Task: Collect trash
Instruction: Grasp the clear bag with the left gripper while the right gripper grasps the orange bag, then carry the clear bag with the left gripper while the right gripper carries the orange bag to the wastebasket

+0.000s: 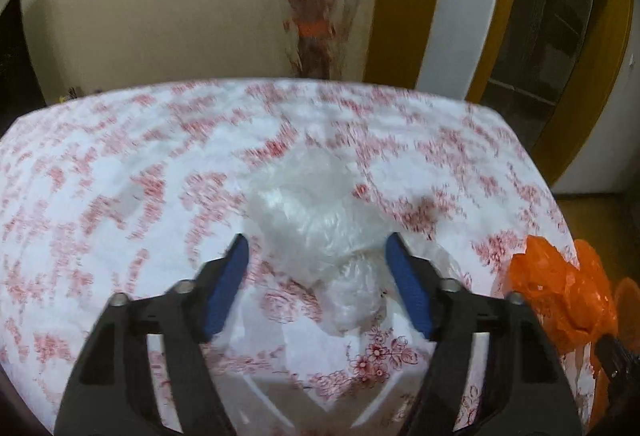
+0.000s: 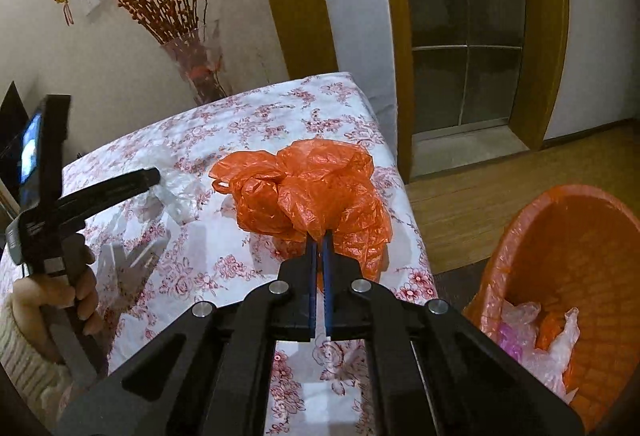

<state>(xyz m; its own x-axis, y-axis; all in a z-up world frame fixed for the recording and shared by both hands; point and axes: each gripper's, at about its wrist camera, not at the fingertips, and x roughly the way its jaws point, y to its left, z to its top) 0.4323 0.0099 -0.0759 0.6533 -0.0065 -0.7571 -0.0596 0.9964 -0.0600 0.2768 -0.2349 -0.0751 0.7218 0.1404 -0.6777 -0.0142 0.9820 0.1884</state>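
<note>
My right gripper (image 2: 319,236) angles down over the table (image 2: 280,115), clamped on the orange bag (image 2: 304,191); my left gripper (image 1: 316,250) tilts down, jaws apart, straddling the clear bag (image 1: 308,211) mid-table.

Crinkled, glossy orange plastic bag (image 2: 316,191). Filmy clear plastic wrap (image 1: 316,220) on smooth floral tablecloth (image 1: 120,195). Woven orange plastic basket (image 2: 572,256).
</note>
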